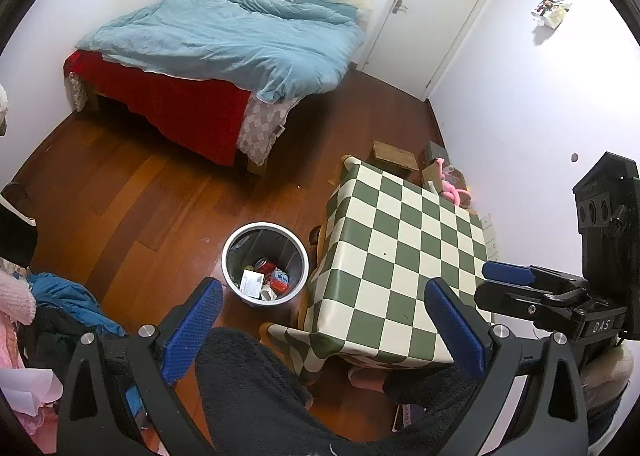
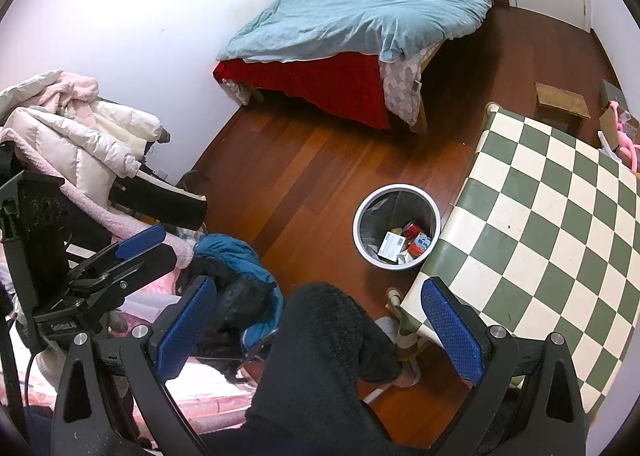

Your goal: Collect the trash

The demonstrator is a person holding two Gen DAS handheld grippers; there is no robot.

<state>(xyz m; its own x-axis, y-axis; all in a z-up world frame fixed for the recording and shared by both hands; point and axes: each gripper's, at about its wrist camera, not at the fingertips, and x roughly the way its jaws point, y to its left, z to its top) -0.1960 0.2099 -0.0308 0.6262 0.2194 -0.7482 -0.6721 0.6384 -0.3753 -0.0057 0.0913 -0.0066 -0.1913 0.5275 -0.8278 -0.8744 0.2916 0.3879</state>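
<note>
**Bin loaded, bench bare**

The trash bin stands on the wooden floor just beside the bench with its green-and-cream checked cloth; inside lie a white carton, a red can and other wrappers – so the collecting looks largely done. No loose litter shows on the bench top; whether any remains elsewhere (the clutter by the far wall is too small to judge) I cannot tell.

The left tongs are released and empty, the bin ahead of them and slightly left; the right tongs – also spread, grasping nothing – have it ahead and slightly right, apart from both.
</note>
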